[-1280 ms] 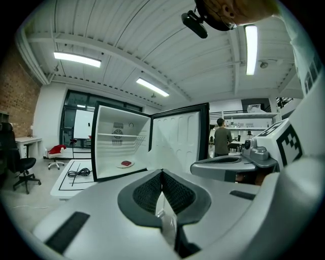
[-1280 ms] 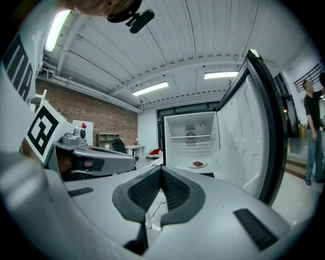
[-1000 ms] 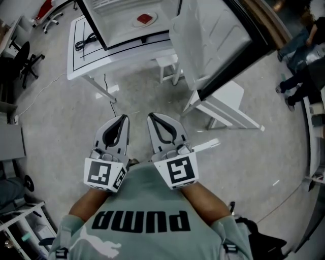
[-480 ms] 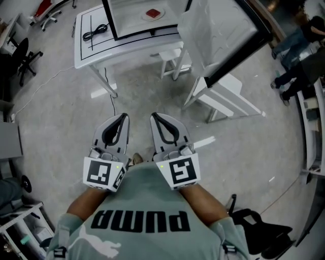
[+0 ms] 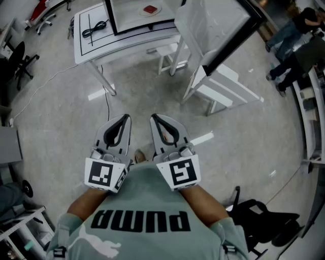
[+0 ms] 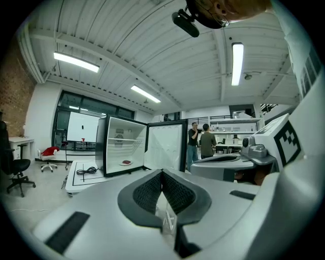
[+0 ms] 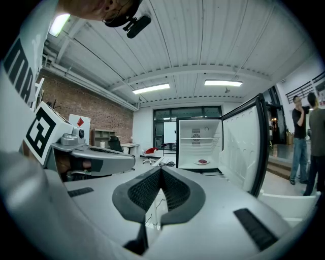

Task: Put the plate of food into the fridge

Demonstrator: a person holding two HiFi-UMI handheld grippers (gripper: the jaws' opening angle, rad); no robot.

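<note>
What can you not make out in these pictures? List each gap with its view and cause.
- Food on the plate: too small in both gripper views, just a red patch.
- Fridge: its top is cut off by the head view's upper edge.
- Bystander: partly cut by the right gripper view's rim.
- Floor under the person: hidden in head view by left gripper, right gripper and shirt.

In the head view the fridge (image 5: 133, 19) at twelve o'clock is cut by the top edge; only its floor and open door (image 5: 213, 23) show. The food on the plate (image 5: 150, 9) is a red patch too small to name. The person's hands are hidden behind the marker cubes (image 5: 177, 171).
</note>
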